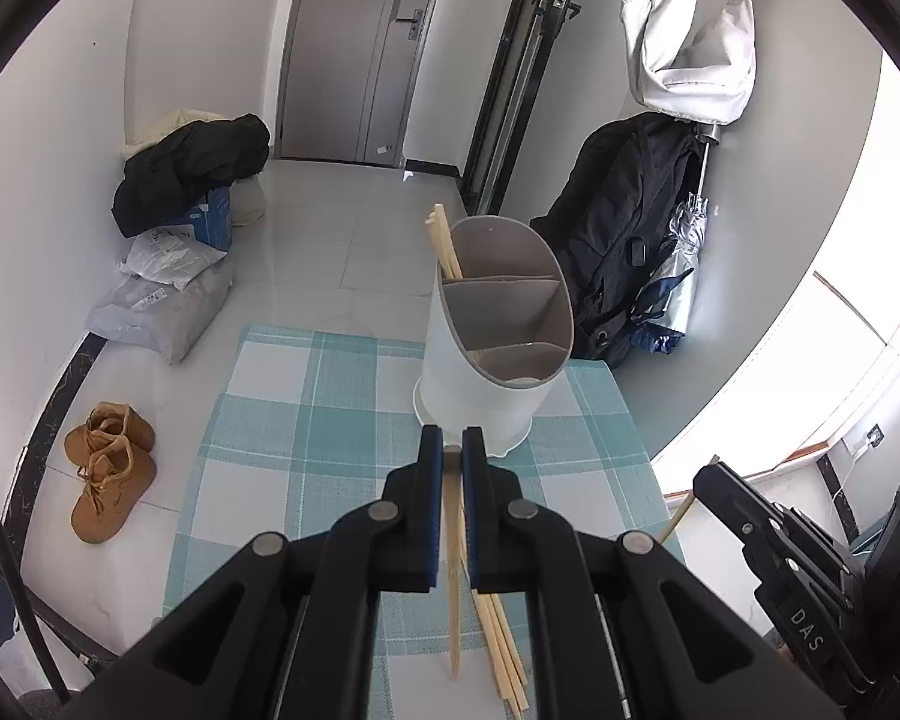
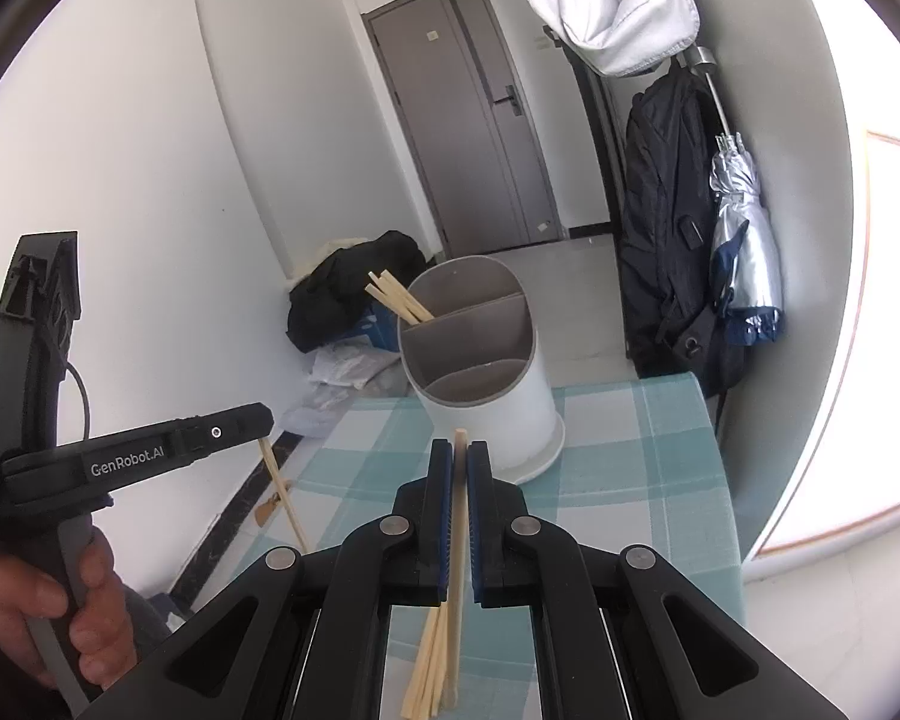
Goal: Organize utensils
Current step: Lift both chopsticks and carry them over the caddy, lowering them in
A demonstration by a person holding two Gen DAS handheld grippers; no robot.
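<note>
above the checked tablecloth (image 1: pixel 306 420), mid-carry: one chopstick clamped in each gripper, holder just ahead.
left gripper (image 1: pixel 452 450) is closed down on a single chopstick (image 1: pixel 453 570), pinched near its top end, the rest hanging below the jaws over the loose chopsticks (image 1: pixel 501 648) on the cloth. right gripper (image 2: pixel 461 462) likewise closed on its own chopstick (image 2: pixel 459 540), tip poking just above the pads. divided utensil holder (image 1: pixel 498 324) stands near, beyond both sets of fingertips, not touching; its far compartment already has chopsticks (image 1: pixel 444 240). step looks like transfer to holder. next move likely: lift each stick over the rim, tilt it upright, release into that far compartment.
</note>
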